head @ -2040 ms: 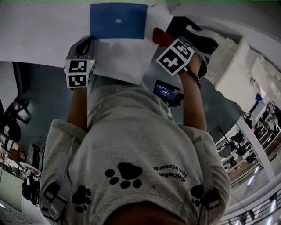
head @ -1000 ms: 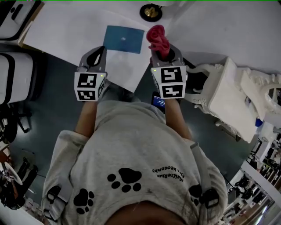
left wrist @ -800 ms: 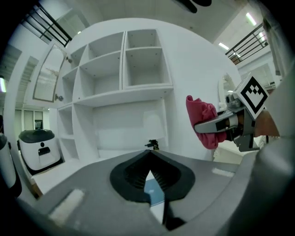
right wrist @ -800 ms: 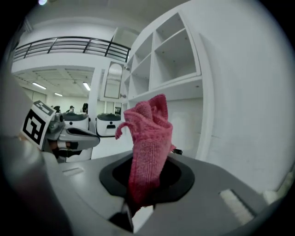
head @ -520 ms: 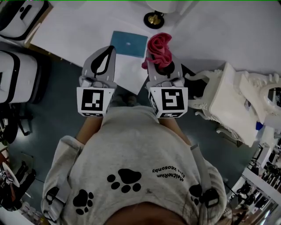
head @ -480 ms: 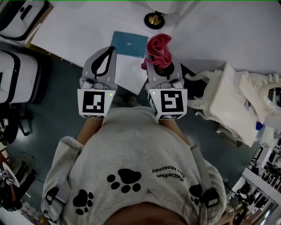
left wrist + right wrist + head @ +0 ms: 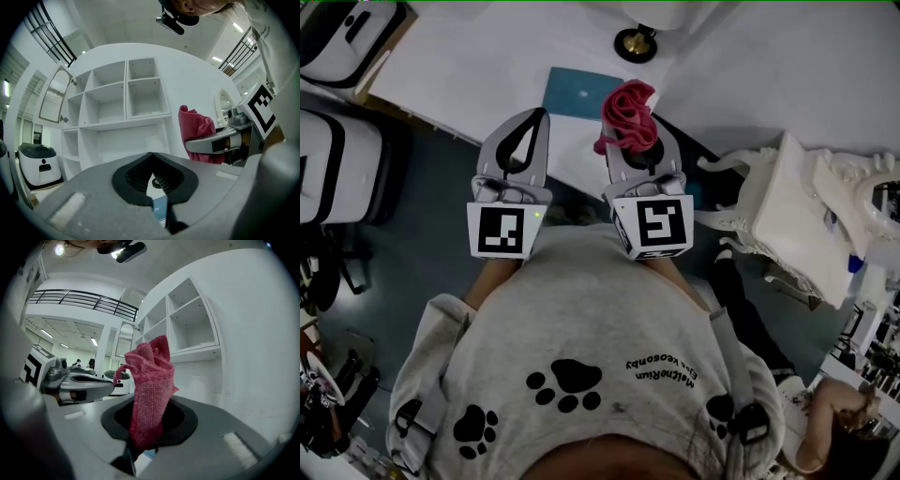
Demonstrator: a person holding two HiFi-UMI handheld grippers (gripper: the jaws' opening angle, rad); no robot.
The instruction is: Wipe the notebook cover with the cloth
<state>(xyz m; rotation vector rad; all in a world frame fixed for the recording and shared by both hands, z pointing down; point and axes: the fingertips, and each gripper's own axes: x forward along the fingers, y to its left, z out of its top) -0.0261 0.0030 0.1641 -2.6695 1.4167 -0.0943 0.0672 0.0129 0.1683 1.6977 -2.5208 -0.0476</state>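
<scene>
Head view: The white table [image 7: 469,66] carries the teal notebook [image 7: 577,90], which lies flat near the table's front edge. A brass-coloured round base [image 7: 635,43] stands behind it. The left gripper [image 7: 541,114] and right gripper [image 7: 630,150] are held side by side at the front edge. The pink cloth [image 7: 625,114] stands bunched out of the right gripper, and in this view it overlaps the notebook's right edge. Contact between cloth and cover cannot be confirmed. A white ornate chair [image 7: 787,216] stands off the table's right end.

Left gripper view: The left gripper [image 7: 150,156] has its jaws closed tip to tip with nothing between them. A sliver of the notebook [image 7: 160,209] shows through the gap behind the tips. White shelving [image 7: 117,98] stands ahead. The right gripper [image 7: 220,144] shows alongside, with the cloth [image 7: 199,130] in it.

Right gripper view: The right gripper [image 7: 149,401] is clamped on the cloth [image 7: 151,376], which rises upright from between the jaws. The left gripper [image 7: 82,383] shows beside it.
</scene>
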